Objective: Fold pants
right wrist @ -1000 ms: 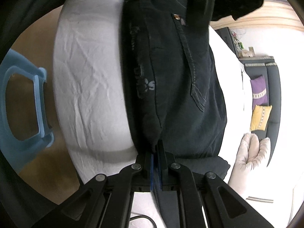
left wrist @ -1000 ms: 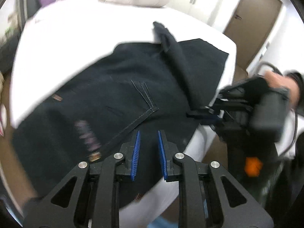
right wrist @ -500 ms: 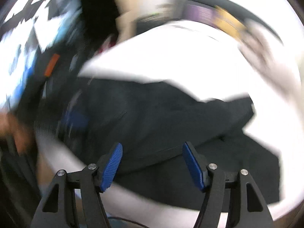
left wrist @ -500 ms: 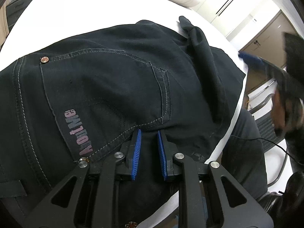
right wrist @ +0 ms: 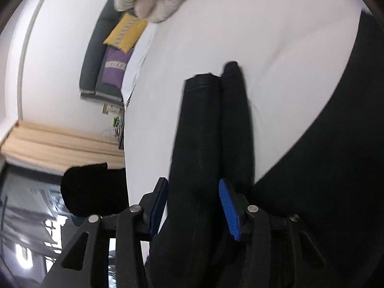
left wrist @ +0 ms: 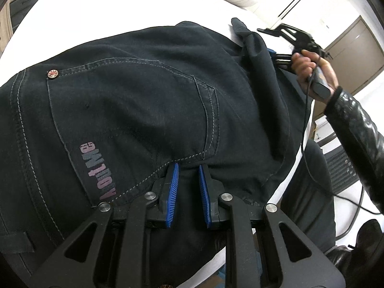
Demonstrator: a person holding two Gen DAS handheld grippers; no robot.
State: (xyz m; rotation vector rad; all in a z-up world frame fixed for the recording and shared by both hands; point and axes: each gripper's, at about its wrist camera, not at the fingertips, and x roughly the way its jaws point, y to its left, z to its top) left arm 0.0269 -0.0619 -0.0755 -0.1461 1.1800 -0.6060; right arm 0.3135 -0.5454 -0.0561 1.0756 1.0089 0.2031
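Dark pants (left wrist: 132,108) lie on a white bed (left wrist: 96,12), back pocket up. My left gripper (left wrist: 188,165) sits low over the pocket's bottom seam, its jaws a narrow gap apart; I see no fold pinched between them. At the far side a hand (left wrist: 309,64) holds my right gripper (left wrist: 266,40) against a raised fold of leg. In the right wrist view the folded pant leg (right wrist: 199,124) runs between the blue pads of my right gripper (right wrist: 193,181). Its jaws are closing around the leg and stand wide apart.
A pale quilted blanket (right wrist: 148,0) lies at the bed's far end. Beyond it is a grey sofa with yellow and purple cushions (right wrist: 124,31). A person's black sleeve (left wrist: 355,124) and a cable (left wrist: 307,144) hang at the bed's right edge, near a brown door (left wrist: 352,48).
My right gripper let go of the pants' edge, opened, rolled over and swept across to the leg's end. My left gripper sank closer to the pocket.
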